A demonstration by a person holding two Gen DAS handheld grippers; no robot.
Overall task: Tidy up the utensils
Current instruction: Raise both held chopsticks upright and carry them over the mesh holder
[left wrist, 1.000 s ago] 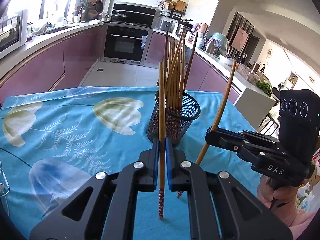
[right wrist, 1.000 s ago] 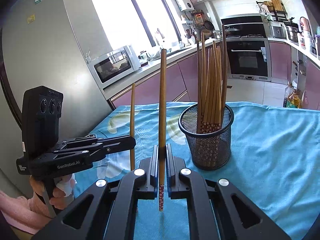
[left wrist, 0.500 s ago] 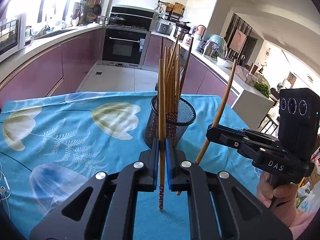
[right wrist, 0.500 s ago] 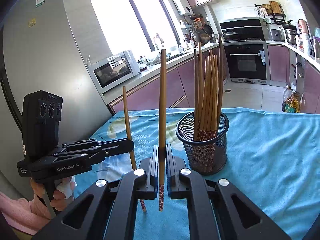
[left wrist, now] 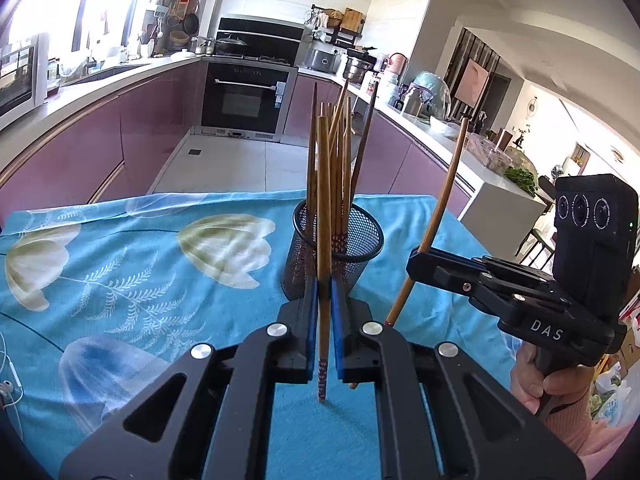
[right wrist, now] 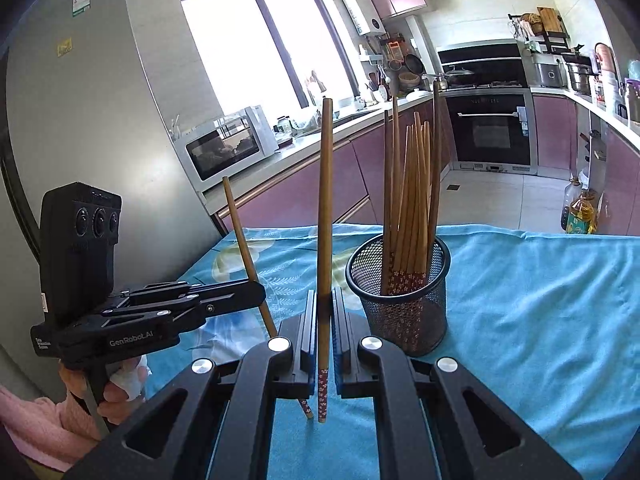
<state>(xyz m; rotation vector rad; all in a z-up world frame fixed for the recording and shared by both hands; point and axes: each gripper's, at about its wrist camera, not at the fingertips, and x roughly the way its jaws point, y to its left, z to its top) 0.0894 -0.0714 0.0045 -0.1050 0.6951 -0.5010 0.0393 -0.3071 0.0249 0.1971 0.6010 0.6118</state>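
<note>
A black mesh cup (left wrist: pixel 334 252) holding several wooden chopsticks stands on the blue flowered tablecloth (left wrist: pixel 140 264); it also shows in the right wrist view (right wrist: pixel 400 300). My left gripper (left wrist: pixel 324 292) is shut on one upright chopstick (left wrist: pixel 323 200), just in front of the cup. My right gripper (right wrist: pixel 325 304) is shut on another upright chopstick (right wrist: pixel 325 200), left of the cup. Each gripper shows in the other's view, the right one (left wrist: pixel 420 258) with its chopstick tilted (left wrist: pixel 440 200), the left one (right wrist: pixel 256 292) likewise (right wrist: pixel 240 232).
The table's far edge (left wrist: pixel 240 194) drops to the kitchen floor. Purple cabinets, an oven (left wrist: pixel 244 96) and a microwave (right wrist: pixel 228 148) stand beyond. A white cable (left wrist: pixel 8 376) lies at the table's left edge.
Both grippers have drawn back a little from the cup, which looks smaller and farther. The chopsticks stay clamped; the left one's tilts more in the right wrist view.
</note>
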